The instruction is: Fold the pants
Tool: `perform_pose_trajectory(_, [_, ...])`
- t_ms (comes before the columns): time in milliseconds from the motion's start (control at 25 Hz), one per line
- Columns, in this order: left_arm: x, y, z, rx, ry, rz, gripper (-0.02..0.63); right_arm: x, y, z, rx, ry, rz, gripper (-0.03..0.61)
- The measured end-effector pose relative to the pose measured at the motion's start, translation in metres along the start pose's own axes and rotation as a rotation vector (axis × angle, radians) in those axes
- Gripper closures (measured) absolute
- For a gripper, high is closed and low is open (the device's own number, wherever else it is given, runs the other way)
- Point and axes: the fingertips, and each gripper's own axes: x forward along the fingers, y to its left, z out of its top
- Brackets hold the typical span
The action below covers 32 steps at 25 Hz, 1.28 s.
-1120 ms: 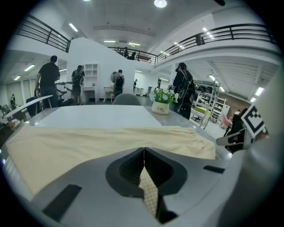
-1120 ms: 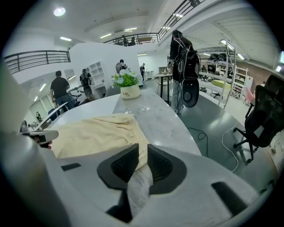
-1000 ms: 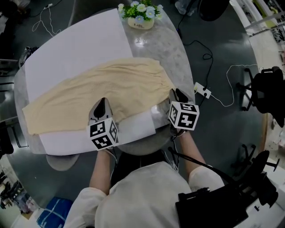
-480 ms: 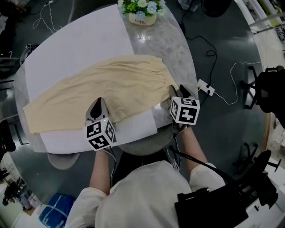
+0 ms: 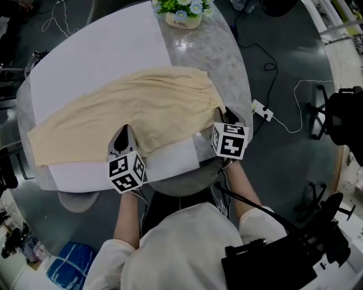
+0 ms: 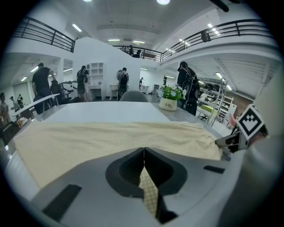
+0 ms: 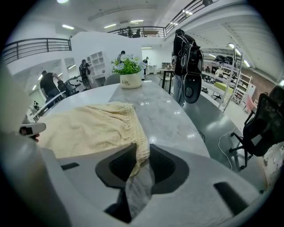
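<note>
Pale yellow pants [image 5: 142,107] lie spread across the round table [image 5: 218,51], partly on a white sheet [image 5: 96,56]. My left gripper [image 5: 126,131] sits at the pants' near edge and is shut on a pinch of the fabric [image 6: 148,195], which shows between its jaws in the left gripper view [image 6: 144,150]. My right gripper [image 5: 222,116] is at the waistband corner by the table's right rim. Its jaws are closing with a gap still between them. The ribbed waistband [image 7: 140,137] hangs in that gap [image 7: 142,153], with grey marble visible below it.
A white pot of flowers [image 5: 182,14] stands at the table's far edge. A power strip with its cable [image 5: 262,111] lies on the floor to the right, and a black chair [image 5: 346,113] stands beyond it. People stand far off in the hall.
The right gripper has shifted slightly along the waistband corner. The left gripper and the pants have stayed where they were.
</note>
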Motion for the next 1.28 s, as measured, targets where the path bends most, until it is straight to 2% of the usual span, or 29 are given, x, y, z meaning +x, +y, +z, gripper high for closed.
perform_pose_trajectory(160, [-0.004, -0.001, -0.001, -0.008, -0.004, 0.001, 0.604, 0.001, 0.004, 0.001, -0.049, 0.014, -0.003, 0.518])
perform_pose_trajectory(360, [-0.014, -0.001, 0.0, 0.0, -0.003, -0.006, 0.604, -0.006, 0.006, 0.005, 0.024, 0.002, 0.041, 0.538])
perform_pose_trajectory(560, [-0.027, 0.011, 0.007, -0.016, -0.015, 0.003, 0.604, -0.031, 0.019, 0.022, -0.009, -0.04, 0.054, 0.54])
perform_pose_trajectory(960, [-0.074, 0.046, 0.019, -0.066, -0.055, 0.011, 0.604, -0.081, 0.071, 0.064, -0.074, -0.132, 0.078, 0.54])
perform_pose_trajectory(1280, [-0.115, 0.088, 0.026, -0.12, -0.096, 0.026, 0.604, -0.115, 0.127, 0.094, -0.172, -0.192, 0.111, 0.54])
